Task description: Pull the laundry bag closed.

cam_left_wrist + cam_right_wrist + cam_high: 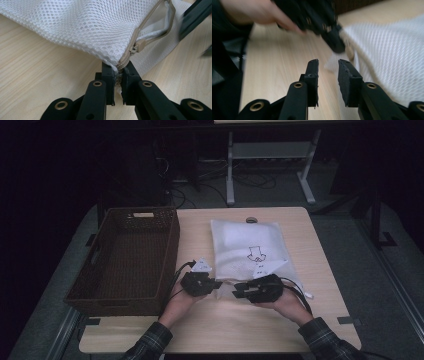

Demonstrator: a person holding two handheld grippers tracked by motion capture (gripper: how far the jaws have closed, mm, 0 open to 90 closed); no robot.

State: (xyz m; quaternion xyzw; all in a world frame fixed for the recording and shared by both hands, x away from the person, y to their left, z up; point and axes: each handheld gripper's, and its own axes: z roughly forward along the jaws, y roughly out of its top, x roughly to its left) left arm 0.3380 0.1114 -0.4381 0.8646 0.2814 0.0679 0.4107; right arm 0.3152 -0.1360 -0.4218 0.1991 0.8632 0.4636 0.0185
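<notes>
Left gripper (117,72): its two black jaws are pinched tight on the corner of the white mesh bag (82,27), right at the end of the beige zipper; in the high view it sits at the bag's near left corner (216,284).
Zipper pull (138,45): just above the pinched corner, with the zipper opened beyond it and the bag's mouth gaping.
Right gripper (328,65): jaws parted with a clear gap, nothing between them, tips just short of the bag's edge (387,60); in the high view it points left, close to the left gripper (239,290).
Mesh bag: lies flat on the counter (240,330), right of centre, with a small dark print (256,254) on it.
Basket (127,262): dark woven, rectangular, standing on the counter's left side, just beside the left hand (182,301).
Right hand (289,302): holds its gripper at the bag's near edge; plaid sleeve (325,340) at the counter's front edge.
Other gripper seen from the right gripper view (332,32): blurred, touching the bag's corner.
</notes>
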